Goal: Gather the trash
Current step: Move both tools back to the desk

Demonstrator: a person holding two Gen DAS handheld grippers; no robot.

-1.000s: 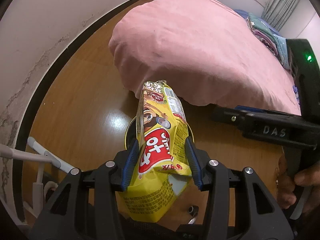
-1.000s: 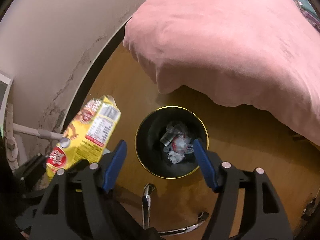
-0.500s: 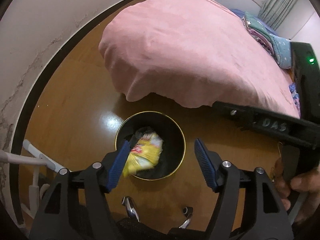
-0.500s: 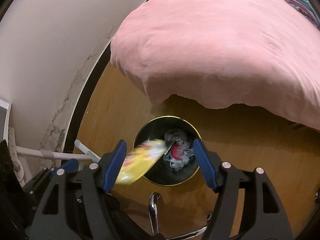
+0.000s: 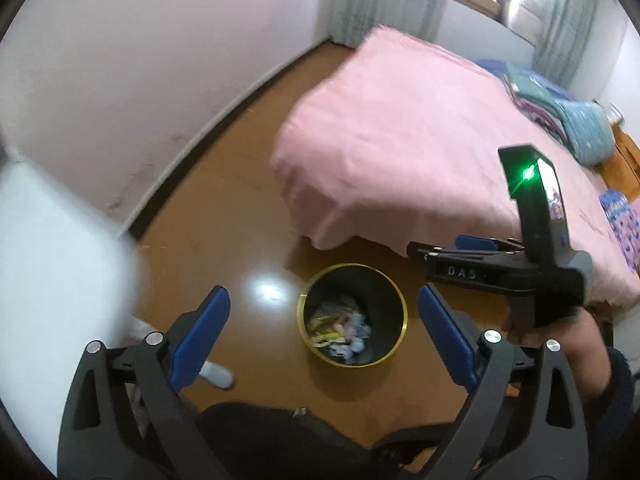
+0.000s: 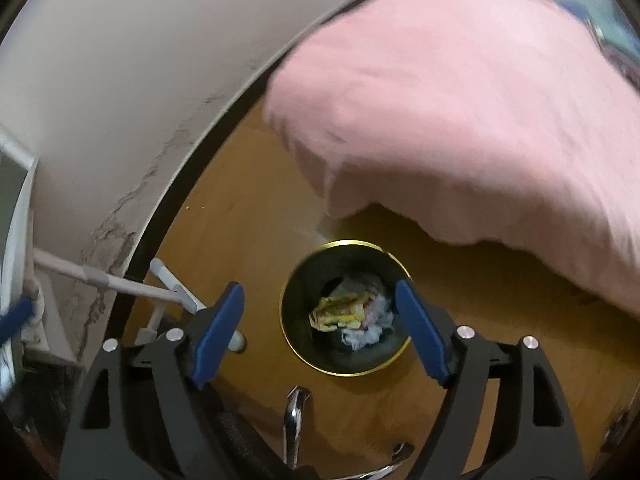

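Note:
A black trash bin with a gold rim stands on the wooden floor by the bed corner. The yellow snack bag lies inside it on crumpled white wrappers. My left gripper is open and empty, high above the bin. My right gripper is open and empty, also above the bin; it shows side-on in the left wrist view, held by a hand.
A bed with a pink cover fills the right. A white wall with dark baseboard runs on the left. White furniture and a white pole stand at the left. A chrome chair base is below.
My left gripper opened and let go of the yellow snack bag, which fell into the bin. Both grippers have since risen and the views have pulled back.

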